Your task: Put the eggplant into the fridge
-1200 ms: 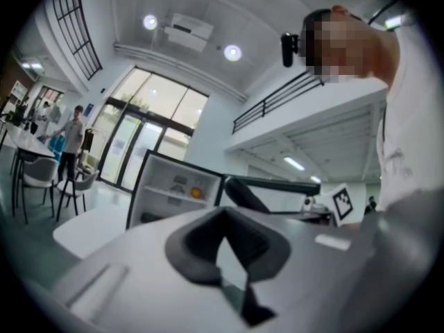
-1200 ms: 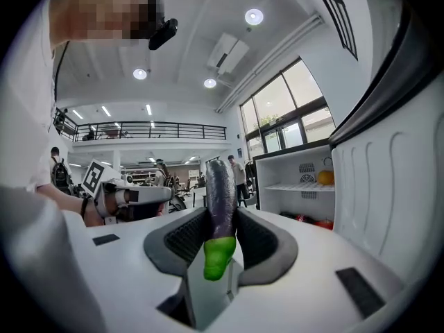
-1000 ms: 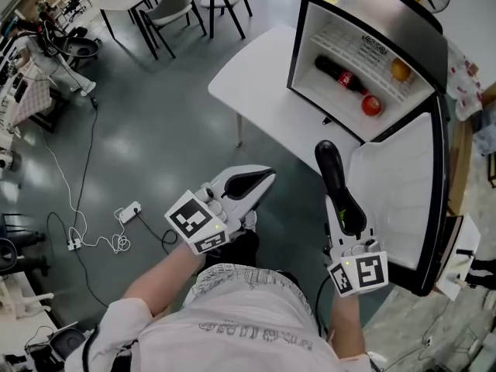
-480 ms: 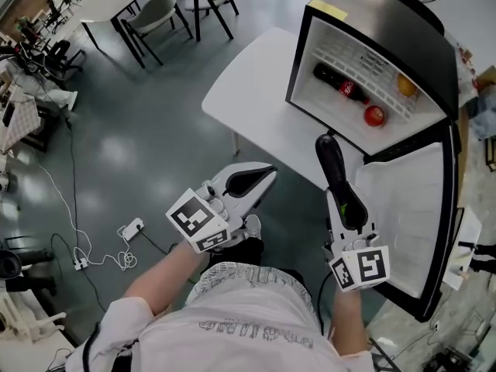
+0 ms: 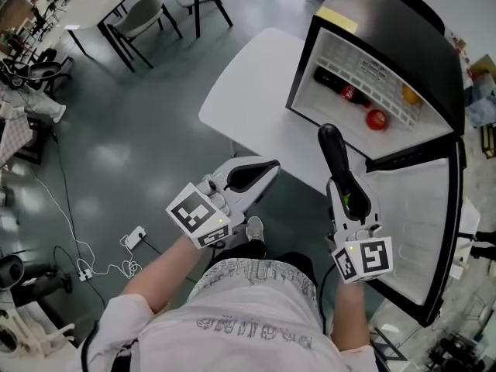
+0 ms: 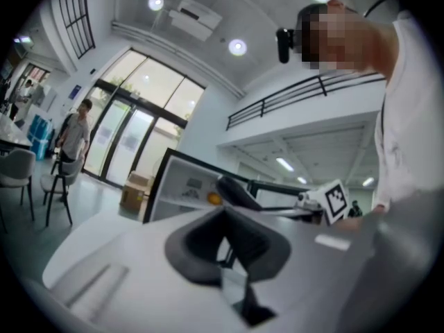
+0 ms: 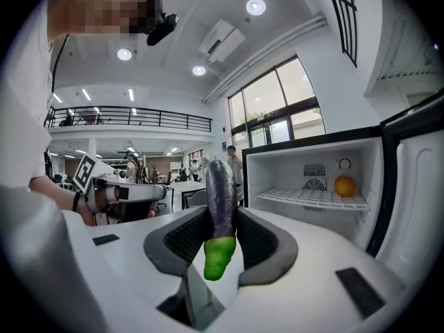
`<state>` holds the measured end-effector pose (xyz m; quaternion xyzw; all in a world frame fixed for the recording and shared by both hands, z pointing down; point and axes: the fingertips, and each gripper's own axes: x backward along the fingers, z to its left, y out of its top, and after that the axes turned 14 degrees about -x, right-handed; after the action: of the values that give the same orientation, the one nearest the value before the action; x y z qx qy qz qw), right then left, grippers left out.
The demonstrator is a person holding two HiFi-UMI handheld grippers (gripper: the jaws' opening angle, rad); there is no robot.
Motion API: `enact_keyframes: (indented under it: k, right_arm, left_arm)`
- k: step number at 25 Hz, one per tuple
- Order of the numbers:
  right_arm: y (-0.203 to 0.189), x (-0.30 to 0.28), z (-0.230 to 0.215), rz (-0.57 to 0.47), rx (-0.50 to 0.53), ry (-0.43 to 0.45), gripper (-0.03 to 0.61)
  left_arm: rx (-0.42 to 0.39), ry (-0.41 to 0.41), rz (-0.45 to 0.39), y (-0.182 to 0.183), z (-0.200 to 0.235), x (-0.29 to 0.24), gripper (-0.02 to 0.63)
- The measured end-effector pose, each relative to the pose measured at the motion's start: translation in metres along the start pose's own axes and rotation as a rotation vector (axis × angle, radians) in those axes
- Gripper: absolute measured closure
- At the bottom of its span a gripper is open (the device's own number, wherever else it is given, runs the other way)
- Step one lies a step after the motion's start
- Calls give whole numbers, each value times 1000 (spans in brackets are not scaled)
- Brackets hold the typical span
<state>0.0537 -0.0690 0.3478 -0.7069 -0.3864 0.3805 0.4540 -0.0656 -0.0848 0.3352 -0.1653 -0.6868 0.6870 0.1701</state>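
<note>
A long dark purple eggplant (image 5: 337, 161) with a green stem end (image 7: 218, 255) stands between the pads of my right gripper (image 5: 346, 200), which is shut on it. It points toward the open black mini fridge (image 5: 387, 33) on the white table (image 5: 248, 91). The fridge's white inside holds a cola bottle (image 5: 341, 87), a red fruit (image 5: 377, 119) and an orange (image 7: 344, 185). My left gripper (image 5: 249, 175) hangs to the left with nothing in it, its dark pads together. In the left gripper view the eggplant (image 6: 237, 191) shows ahead, in front of the fridge (image 6: 182, 184).
The fridge door (image 5: 422, 223) swings open toward me on the right, close beside my right gripper. Chairs (image 5: 147, 10) and other tables stand at the far left. A power strip (image 5: 133, 239) with cables lies on the grey floor.
Both grippers have moved forward together toward the table and fridge, which now sit closer. The eggplant stays gripped the same way.
</note>
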Motion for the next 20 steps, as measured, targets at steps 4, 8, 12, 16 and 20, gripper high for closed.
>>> enact_keyframes:
  k: [4,8,12,16,20]
  right_arm:
    - [7,-15,-7,-6,17,-13,449]
    - [13,-30,-20,-6,37,-31,449]
    - [21,-46,-38,-6,59,-44,449]
    - [29,-61,-61,-12,76,-52,450]
    - [32,-77,-81,-1,77,-46,449]
  left_arm:
    - [-3,-6,-3,1,13,-6,606]
    - [0,-2,2,-1,25,-11,606]
    - [8,7,6,-5,37,-18,606]
    - [7,19,11,-9,45,-30,607]
    - [15,38,21,-12,52,-43,606]
